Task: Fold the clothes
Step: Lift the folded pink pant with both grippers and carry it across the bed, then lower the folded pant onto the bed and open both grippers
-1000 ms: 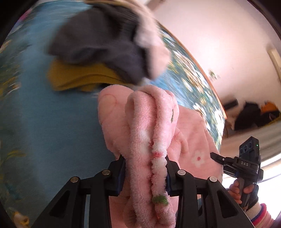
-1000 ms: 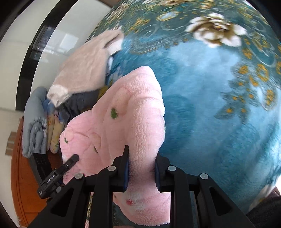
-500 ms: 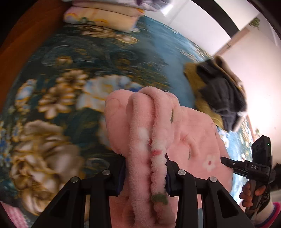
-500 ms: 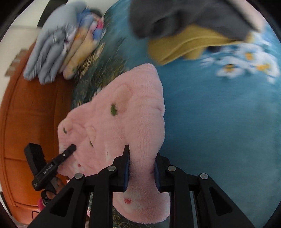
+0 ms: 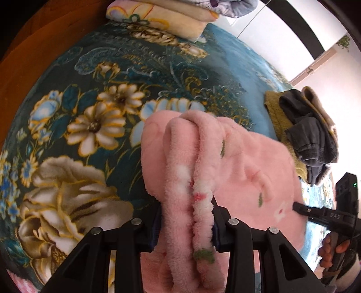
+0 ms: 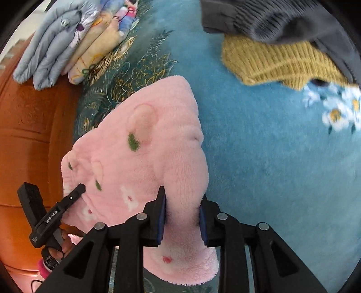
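Two grippers, left gripper [image 5: 187, 227] and right gripper [image 6: 181, 216], each pinch the pink fleece garment [image 6: 144, 162] above the bed [image 6: 259, 157], folding apparently barely begun.

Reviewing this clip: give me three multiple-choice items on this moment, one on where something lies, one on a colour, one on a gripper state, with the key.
1. Where does the stack of folded bedding lie?
A. at the blanket's edge by the orange wooden board
B. on top of the grey garment
C. between the gripper fingers

2. What colour is the knit garment under the grey garment?
A. red
B. mustard yellow
C. white

3. What is the left hand-held gripper doing?
A. open above the blanket
B. shut on the pink fleece garment
C. shut on the grey garment

Key: 1 A, the bedding sits at the floral blanket's far end beside the orange wooden board. 2 B, its ribbed knit shows mustard yellow. 3 B, pink fleece is bunched between its fingers; the right hand-held gripper grips the same garment.
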### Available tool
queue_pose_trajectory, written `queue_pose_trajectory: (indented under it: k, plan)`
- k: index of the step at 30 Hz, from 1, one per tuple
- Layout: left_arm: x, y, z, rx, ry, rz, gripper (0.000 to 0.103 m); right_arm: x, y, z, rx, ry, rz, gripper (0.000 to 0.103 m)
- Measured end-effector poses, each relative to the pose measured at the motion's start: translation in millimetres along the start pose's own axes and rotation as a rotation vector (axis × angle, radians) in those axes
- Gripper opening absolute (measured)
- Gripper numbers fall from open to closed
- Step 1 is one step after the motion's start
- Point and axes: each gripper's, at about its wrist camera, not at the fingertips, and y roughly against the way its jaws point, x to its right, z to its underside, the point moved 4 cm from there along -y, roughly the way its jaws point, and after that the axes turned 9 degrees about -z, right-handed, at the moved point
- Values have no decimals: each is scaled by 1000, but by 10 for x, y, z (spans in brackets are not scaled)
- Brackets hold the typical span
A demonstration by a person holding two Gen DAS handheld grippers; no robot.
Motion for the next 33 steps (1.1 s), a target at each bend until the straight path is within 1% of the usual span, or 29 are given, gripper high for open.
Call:
queue_pose_trajectory:
  k: [1, 2, 6, 9, 10, 13, 15, 16, 19, 21, 22, 24, 28, 29, 31, 33]
  plan:
    - [-22, -12, 9, -4, 6, -7, 38, -9, -2, -18, -3, 9, 6, 31]
    - [-43, -14, 14, -4, 12, -6, 38, -18, -3, -25, -5, 21, 11, 31]
    - [-100, 47, 48, 24, 37, -2, 38, -31, -31, -26, -11, 45, 12, 31]
    - [-56, 211, 21, 67, 24, -2, 37, -69, -57, -39, -18, 48, 10, 31]
    - [-41, 266, 13, 81, 19, -2, 37, -104, -41, -43, -8, 56, 1, 30]
    - [-64, 487, -65, 139, 1, -17, 37, -223, -28, -93, 20, 60, -59, 29]
    - [-184, 546, -131, 150, 12, -40, 36, -272, -58, -111, 23, 48, -87, 29]
    - [-251, 551, -156, 149, 23, -55, 36, -295, -86, -110, 23, 54, -80, 29]
    - [-494, 387, -118, 108, 63, -93, 36, -331, -167, -114, 25, 65, -50, 29]
    - [-603, 237, -71, 75, 93, -103, 37, -268, -213, -115, 31, 34, -12, 29]
    - [-649, 169, -54, 63, 109, -107, 37, -220, -223, -101, 25, 11, -6, 29]
    - [-683, 148, -68, 69, 120, -105, 38, -155, -218, -59, 19, -3, -1, 29]
    - [-667, 189, -164, 49, 104, -120, 45, -181, -185, -9, 18, 46, -1, 29]
    - [-650, 245, -168, 58, 91, -132, 48, -218, -183, -9, 21, 60, -9, 29]
    - [-616, 374, -169, 101, 62, -173, 49, -321, -177, 14, 24, 101, -29, 29]
    - [-577, 548, -151, 173, 42, -212, 49, -434, -177, 69, 24, 156, -43, 29]
